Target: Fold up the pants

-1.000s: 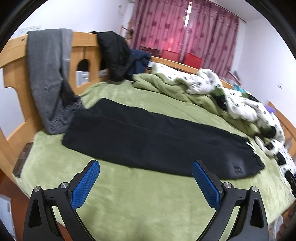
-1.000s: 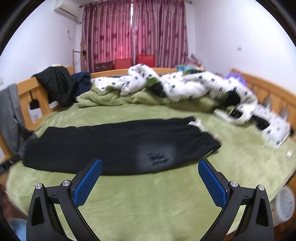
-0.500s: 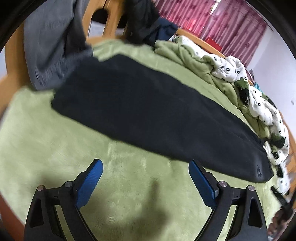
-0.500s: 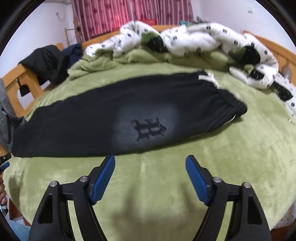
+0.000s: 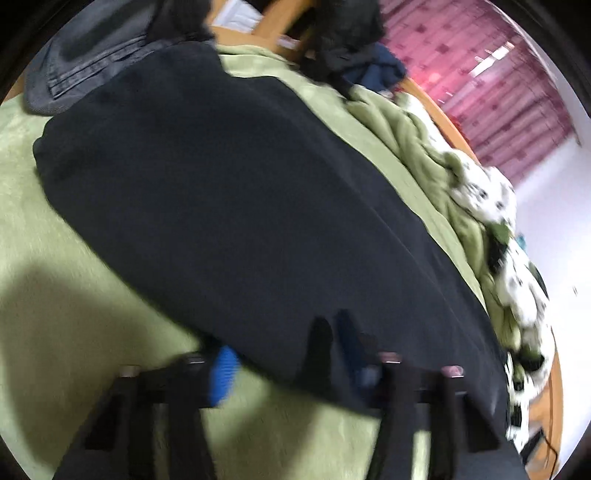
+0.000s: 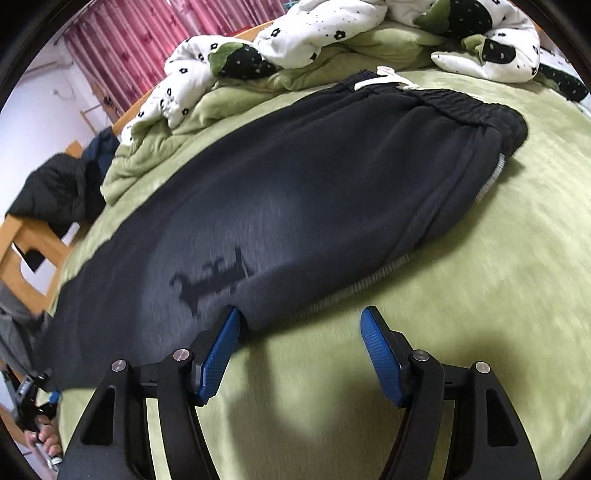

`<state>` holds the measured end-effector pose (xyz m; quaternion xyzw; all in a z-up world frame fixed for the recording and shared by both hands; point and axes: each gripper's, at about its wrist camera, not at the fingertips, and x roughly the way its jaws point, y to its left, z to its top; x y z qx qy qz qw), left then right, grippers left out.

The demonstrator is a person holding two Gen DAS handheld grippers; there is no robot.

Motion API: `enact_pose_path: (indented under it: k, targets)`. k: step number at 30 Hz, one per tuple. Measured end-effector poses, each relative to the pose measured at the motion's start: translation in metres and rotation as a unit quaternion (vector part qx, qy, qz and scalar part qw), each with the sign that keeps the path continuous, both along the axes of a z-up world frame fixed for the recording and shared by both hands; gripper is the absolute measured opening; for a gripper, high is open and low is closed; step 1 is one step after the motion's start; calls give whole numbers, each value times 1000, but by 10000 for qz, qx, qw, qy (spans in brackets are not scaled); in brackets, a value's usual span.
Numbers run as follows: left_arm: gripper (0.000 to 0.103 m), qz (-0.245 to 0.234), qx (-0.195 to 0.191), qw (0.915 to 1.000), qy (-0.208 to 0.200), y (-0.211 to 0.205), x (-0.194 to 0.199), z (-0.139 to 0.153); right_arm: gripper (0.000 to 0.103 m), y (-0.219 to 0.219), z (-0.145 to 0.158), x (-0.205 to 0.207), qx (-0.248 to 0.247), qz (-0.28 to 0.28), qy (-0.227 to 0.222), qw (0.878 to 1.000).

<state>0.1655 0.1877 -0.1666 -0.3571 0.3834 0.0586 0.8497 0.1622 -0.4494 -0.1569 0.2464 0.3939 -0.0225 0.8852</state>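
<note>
Black pants [image 5: 236, 206] lie flat and lengthwise on the green bedspread [image 5: 74, 332], legs together, waistband with a white drawstring [image 6: 388, 79] at the right end. A dark logo [image 6: 214, 280] sits on the thigh. My left gripper [image 5: 288, 362] is blurred at the pants' near edge; its jaws stand narrowed with the fabric edge between them, and the right finger is partly hidden by cloth. My right gripper [image 6: 301, 354] is open at the near edge beside the logo, its left pad [image 6: 221, 350] touching the fabric.
A rumpled white flowered duvet [image 6: 332, 33] and a green blanket [image 5: 406, 140] lie along the far side. A wooden bed frame [image 6: 26, 240] carries grey trousers [image 5: 85, 59] and dark clothes [image 5: 343, 33]. Red curtains hang behind.
Both grippers have dropped low and forward to the pants' near edge. The left jaws have narrowed around the fabric edge. The right jaws have narrowed a little but stay open.
</note>
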Motion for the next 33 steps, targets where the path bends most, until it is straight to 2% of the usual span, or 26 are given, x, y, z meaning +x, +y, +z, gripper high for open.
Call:
enact_pose_path:
  k: [1, 2, 3, 4, 8, 10, 14, 17, 20, 22, 24, 26, 27, 28, 29, 30, 31, 32, 33]
  targets:
    - [16, 73, -24, 9999, 74, 3, 4, -1, 40, -3, 2, 6, 120, -37, -27, 9999]
    - [13, 45, -48, 9999, 118, 7, 4, 0, 27, -5, 4, 11, 183, -43, -9, 9998]
    - [12, 11, -97, 9999, 76, 9, 5, 3, 20, -6, 8, 15, 229, -15, -32, 9997]
    - [12, -10, -134, 9999, -35, 11, 5, 9, 18, -6, 16, 17, 219, -14, -149, 9996]
    - [12, -183, 316, 9978, -558, 6, 15, 53, 16, 8, 61, 22, -263, 140, -671, 9973]
    - [12, -257, 502, 9959, -707, 4, 29, 69, 16, 11, 82, 35, -343, 211, -885, 9953]
    - [12, -352, 968, 9906, -904, 0, 83, 93, 16, 8, 101, 74, -400, 317, -1105, 9926]
    - [12, -372, 1360, 9851, -990, -8, 127, 98, 16, 13, 108, 113, -563, 346, -1181, 9908]
    - [12, -359, 1675, 9803, -984, -16, 163, 94, 16, 17, 106, 154, -842, 368, -1209, 9884]
    - [12, -358, 1868, 9779, -865, -22, 187, 85, 17, 21, 96, 184, -1028, 359, -1103, 9879]
    - [14, -314, 2071, 9761, -582, -28, 209, 73, 19, 23, 78, 211, -1090, 306, -859, 9898]
    - [14, -352, 2230, 9738, -277, -35, 224, 62, 30, 22, 64, 228, -1218, 202, -624, 9904]
    - [17, -384, 2271, 9730, -150, -37, 227, 60, 42, 22, 58, 233, -1288, 164, -542, 9900]
    - [28, -435, 2280, 9727, -61, -39, 228, 59, 52, 24, 54, 237, -1414, 157, -421, 9889]
    - [34, -552, 2226, 9733, -57, -42, 223, 62, 53, 24, 52, 235, -1503, 158, -329, 9880]
    - [48, -615, 2187, 9738, -87, -44, 219, 66, 53, 25, 53, 228, -1533, 179, -292, 9876]
    - [68, -669, 2150, 9741, -188, -47, 209, 72, 54, 25, 55, 217, -1517, 226, -328, 9876]
    - [77, -661, 2133, 9739, -399, -50, 192, 81, 57, 24, 59, 204, -1499, 264, -378, 9876]
    - [85, -633, 2141, 9733, -525, -53, 179, 86, 65, 24, 62, 193, -1522, 250, -395, 9872]
